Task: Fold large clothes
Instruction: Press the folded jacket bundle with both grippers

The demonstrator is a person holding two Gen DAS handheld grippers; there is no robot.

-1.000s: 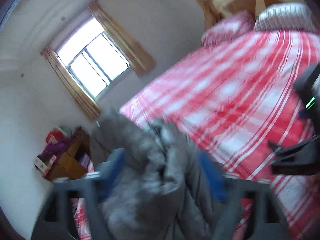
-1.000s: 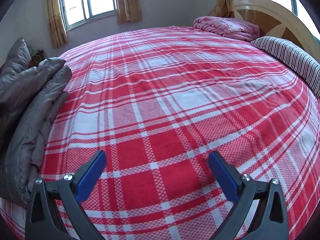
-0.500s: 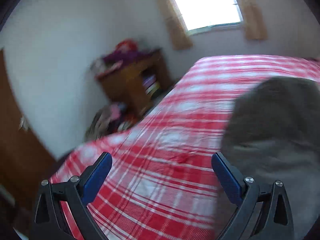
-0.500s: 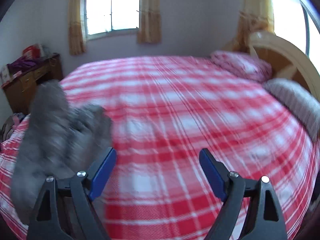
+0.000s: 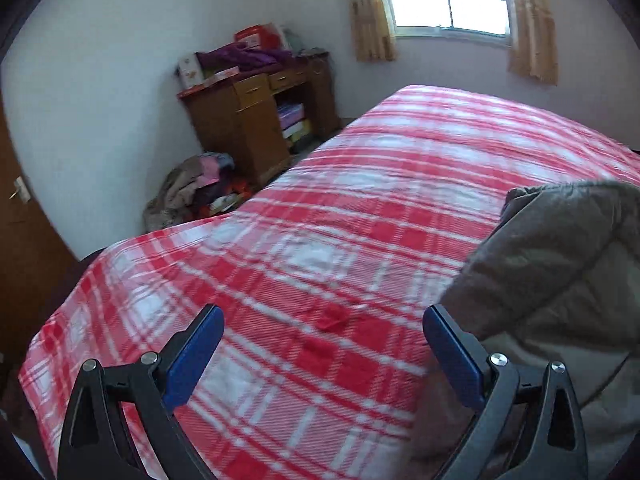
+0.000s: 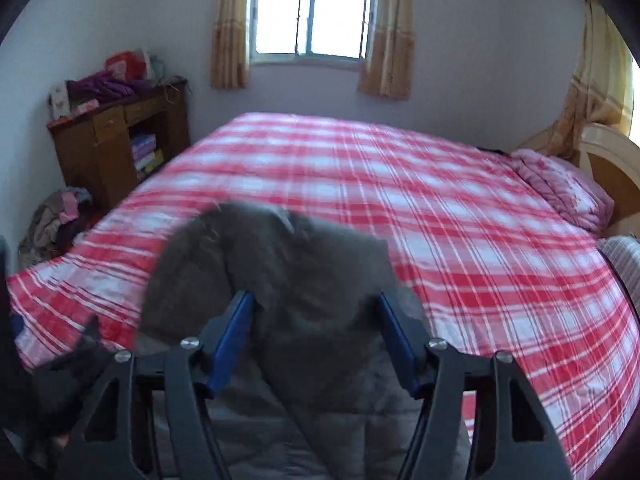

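A grey padded jacket (image 6: 296, 264) lies bunched at the near edge of the red-and-white plaid bed (image 6: 420, 208). My right gripper (image 6: 314, 300) has its jaws closing, and the jacket fills the gap and touches both blue pads (image 6: 234, 336). The fabric humps up in front of the fingers and is blurred. In the left wrist view my left gripper (image 5: 324, 344) is open wide over bare plaid (image 5: 320, 240) with nothing between its fingers. The same jacket (image 5: 560, 264) sits just outside its right finger (image 5: 452, 352).
A wooden desk (image 5: 256, 120) piled with boxes and purple cloth stands by the far wall, and a heap of clothes (image 5: 188, 192) lies on the floor beside it. A pink folded quilt (image 6: 560, 184), a striped pillow (image 6: 624, 264) and the headboard are at the right. A dark blurred shape (image 6: 76, 360) shows at the lower left.
The left gripper, which had the jacket between its fingers, has swung away and now frames bare bed. The right gripper moved left from open bed onto the jacket, and its jaws narrowed around it.
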